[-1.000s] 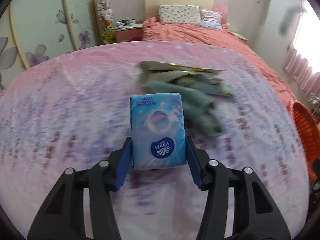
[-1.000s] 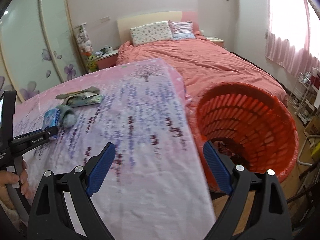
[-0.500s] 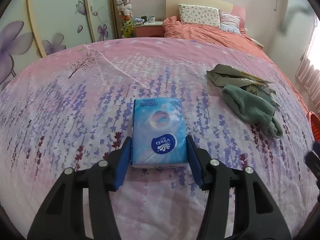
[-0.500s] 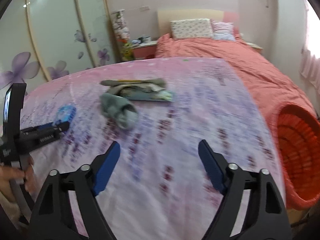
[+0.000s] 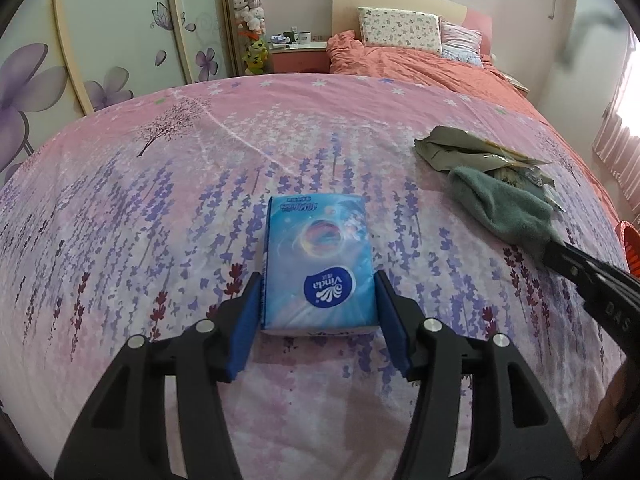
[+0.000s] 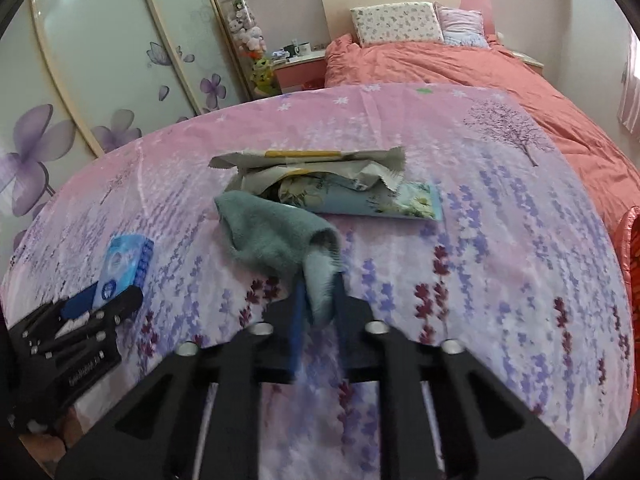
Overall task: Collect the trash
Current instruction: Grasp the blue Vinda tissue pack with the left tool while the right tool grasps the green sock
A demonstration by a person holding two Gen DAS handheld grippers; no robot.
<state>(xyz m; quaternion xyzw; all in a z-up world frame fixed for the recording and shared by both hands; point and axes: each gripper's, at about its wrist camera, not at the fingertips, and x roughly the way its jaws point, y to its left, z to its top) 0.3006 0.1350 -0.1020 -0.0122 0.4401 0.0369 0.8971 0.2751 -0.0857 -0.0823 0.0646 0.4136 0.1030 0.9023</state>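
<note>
Left wrist view: your left tool (image 5: 318, 312) grips a blue "Vinda" tissue pack (image 5: 318, 264); your right tool (image 6: 318, 312) pinches a green terry cloth (image 6: 276, 236).

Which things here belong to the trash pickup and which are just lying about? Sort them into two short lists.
Belongs to the job:
- tissue pack, between the left gripper jaws
- green cloth, pinched in the right gripper
- crumpled wrappers behind the cloth
- orange basket at the bedspread's edge

Just lying about:
- pillows
- plush toys
- mugs on the nightstand
</note>
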